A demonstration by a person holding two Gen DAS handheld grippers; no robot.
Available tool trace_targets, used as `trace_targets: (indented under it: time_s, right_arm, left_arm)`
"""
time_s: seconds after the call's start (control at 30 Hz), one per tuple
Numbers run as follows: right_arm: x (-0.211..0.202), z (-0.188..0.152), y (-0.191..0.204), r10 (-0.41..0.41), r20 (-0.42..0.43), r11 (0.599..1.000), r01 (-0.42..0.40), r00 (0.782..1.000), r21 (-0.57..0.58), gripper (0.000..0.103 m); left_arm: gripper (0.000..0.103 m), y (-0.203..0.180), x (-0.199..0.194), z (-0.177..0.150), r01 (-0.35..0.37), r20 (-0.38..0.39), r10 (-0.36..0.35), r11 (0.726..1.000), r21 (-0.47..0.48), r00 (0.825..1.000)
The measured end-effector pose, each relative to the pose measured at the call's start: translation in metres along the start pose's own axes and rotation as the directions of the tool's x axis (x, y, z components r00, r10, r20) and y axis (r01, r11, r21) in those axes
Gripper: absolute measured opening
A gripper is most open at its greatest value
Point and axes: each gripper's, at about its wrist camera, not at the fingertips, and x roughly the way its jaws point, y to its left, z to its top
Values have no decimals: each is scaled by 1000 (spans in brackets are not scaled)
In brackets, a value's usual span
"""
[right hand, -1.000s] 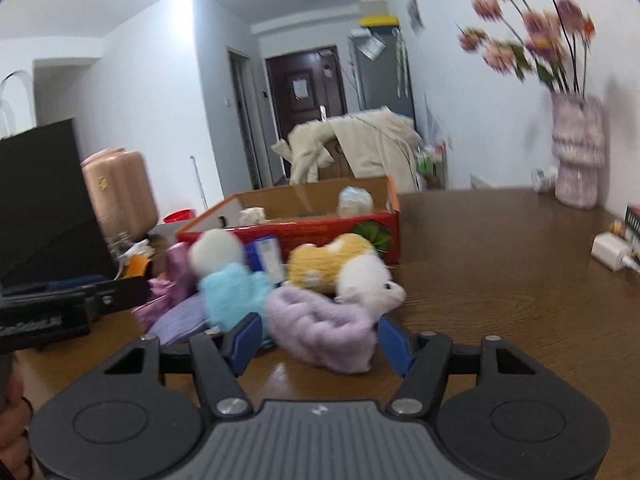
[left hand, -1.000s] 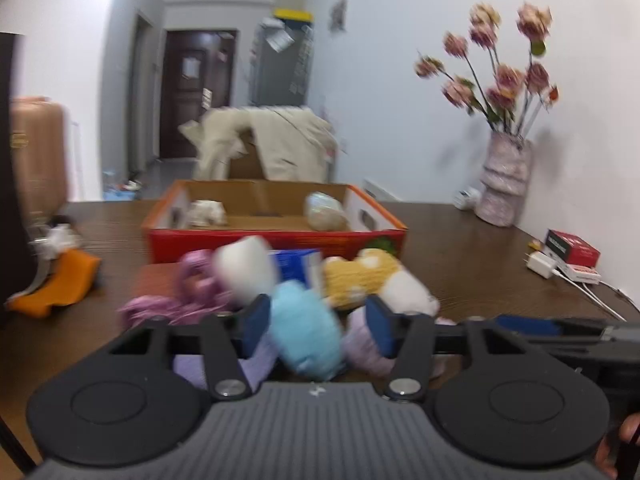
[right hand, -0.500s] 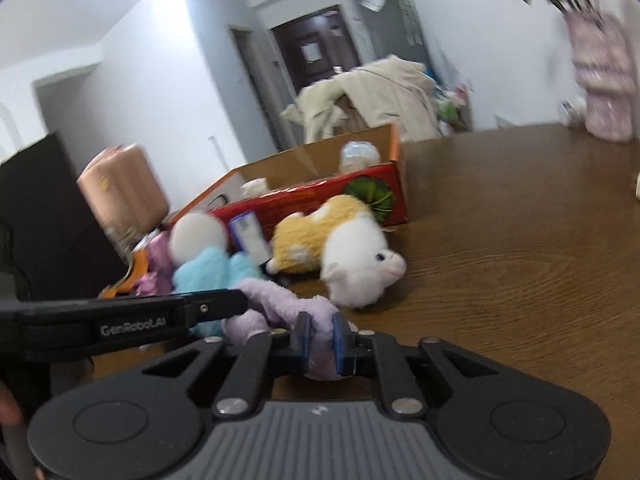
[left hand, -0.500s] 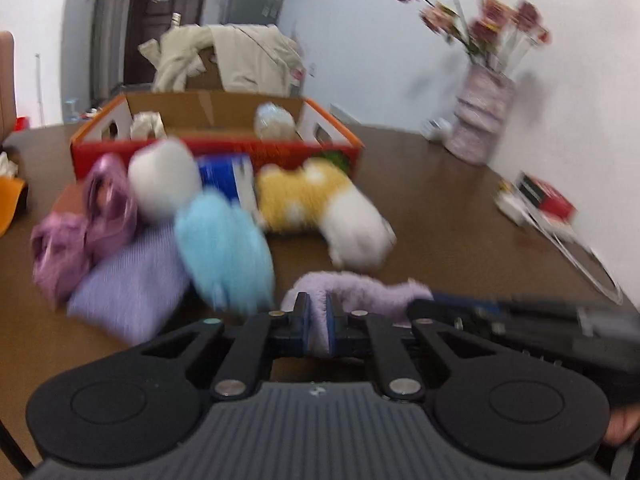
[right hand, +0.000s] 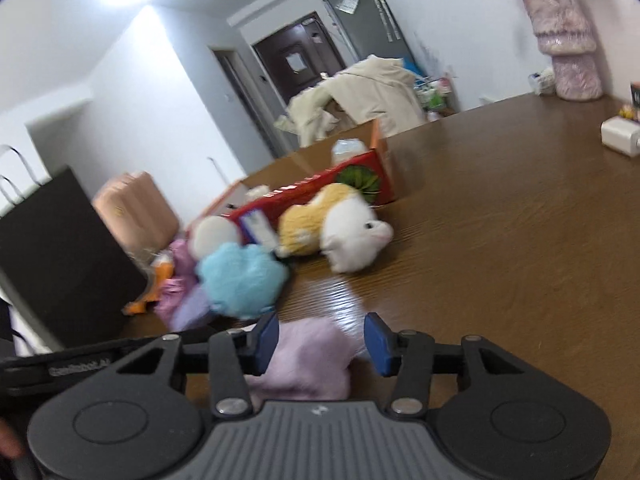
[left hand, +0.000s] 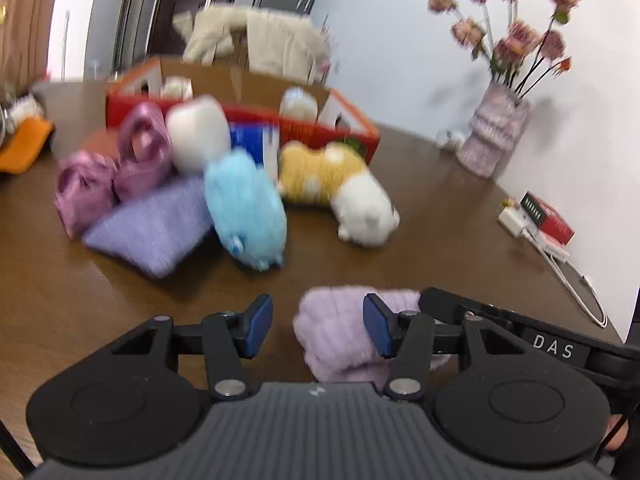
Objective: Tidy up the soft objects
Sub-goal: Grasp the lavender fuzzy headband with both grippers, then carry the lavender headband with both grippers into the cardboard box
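Nearest the cameras, a pale lilac fuzzy cloth [left hand: 340,332] is lying on the brown wooden table [left hand: 440,216], and both claws are sitting over it. The left gripper [left hand: 318,326] is standing spread, its jaws having just been opening; the cloth is lying against the right blue pad with a clear gap to the other, so nothing is being pinched. The right gripper [right hand: 320,342] is likewise parted after just opening, the cloth between its pads and touching the left one only. Just beyond, a sky-blue plush [left hand: 246,210] is leaning beside a folded lavender knit [left hand: 154,228], with two pink satin bundles [left hand: 108,176] and a white ball-shaped plush [left hand: 198,138] behind them. To their right a yellow-and-white plush animal [left hand: 340,184] is lying on its side. Farther back, an open red cardboard box [left hand: 320,130] is holding a couple of pale items, too blurred to identify. Against the wall, a pink vase of flowers [left hand: 494,136] is standing well apart from the pile.
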Motion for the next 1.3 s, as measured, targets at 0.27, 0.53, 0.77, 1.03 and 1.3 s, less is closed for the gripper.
trace_targets:
  time_s: [0.27,0.53,0.77,1.03,1.3]
  right_arm:
    - [14,-14,-3,42,-59,999,-41,997,27,22]
    - [-21,-23,21,54,-5,998,-54,999,-31,16]
    - [-82,-40,61,86,113,994,-78,990,-74,16]
    - [-110,-48,109,86,183,987,-59,979,-148,16]
    - [-88,17,147,133,192,968,-85,972,-237,16]
  left_arm:
    - [23,8,0,-13,61,-12,-62,995,-77,998]
    - [20,-3,-53,-22,90,81,-87,995,-40,993]
    - [20,-9,-120,-41,105,191,-111,994,39,975]
    - [20,10,-158,-40,135,273,-144,989,53,951]
    - [20,22,-164,49,112,351,-127,992,62,928]
